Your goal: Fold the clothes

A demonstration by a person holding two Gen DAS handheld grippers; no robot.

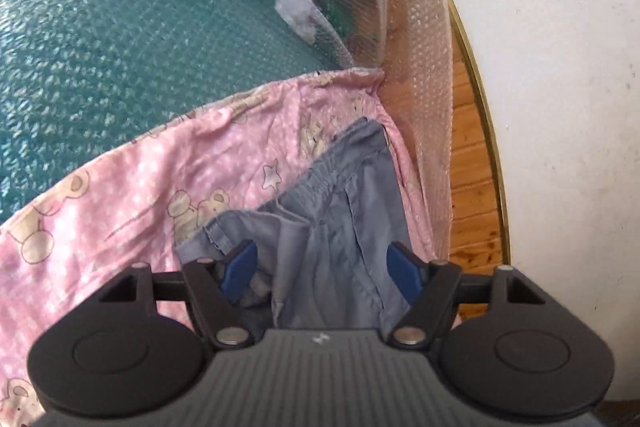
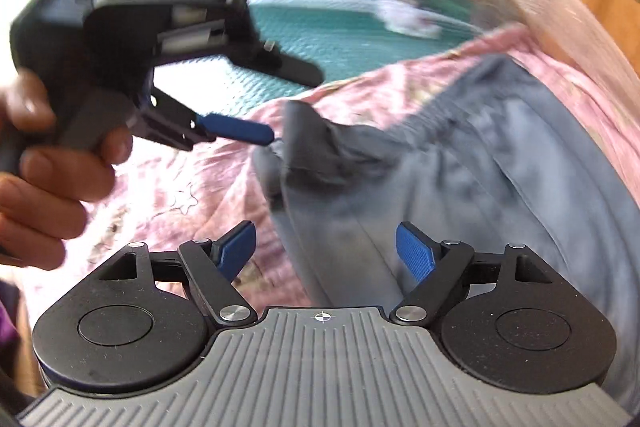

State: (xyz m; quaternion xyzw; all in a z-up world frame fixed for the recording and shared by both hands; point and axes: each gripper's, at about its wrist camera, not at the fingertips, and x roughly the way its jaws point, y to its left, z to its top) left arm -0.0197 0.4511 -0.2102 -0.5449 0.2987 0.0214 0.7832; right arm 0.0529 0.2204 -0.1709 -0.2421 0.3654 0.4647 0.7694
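A grey pair of shorts (image 1: pixel 332 219) lies crumpled on a pink bear-print sheet (image 1: pixel 120 207), waistband pointing away. My left gripper (image 1: pixel 322 267) is open and low over the garment, with grey cloth lying between its spread blue pads (image 1: pixel 240 267). In the right wrist view the shorts (image 2: pixel 460 179) fill the right side, with a raised folded corner at centre. There a hand (image 2: pixel 48 179) holds the left gripper (image 2: pixel 268 139), its blue finger tip at that corner. My right gripper (image 2: pixel 326 247) stands open above the shorts' near edge, gripping nothing.
The pink sheet (image 2: pixel 168 195) covers part of a teal surface under bubble wrap (image 1: pixel 120 27). Loose clear bubble wrap (image 1: pixel 420 47) hangs at the right edge. Beyond it are a wooden floor (image 1: pixel 468 167) and a white wall (image 1: pixel 560 107). The right wrist view is motion-blurred.
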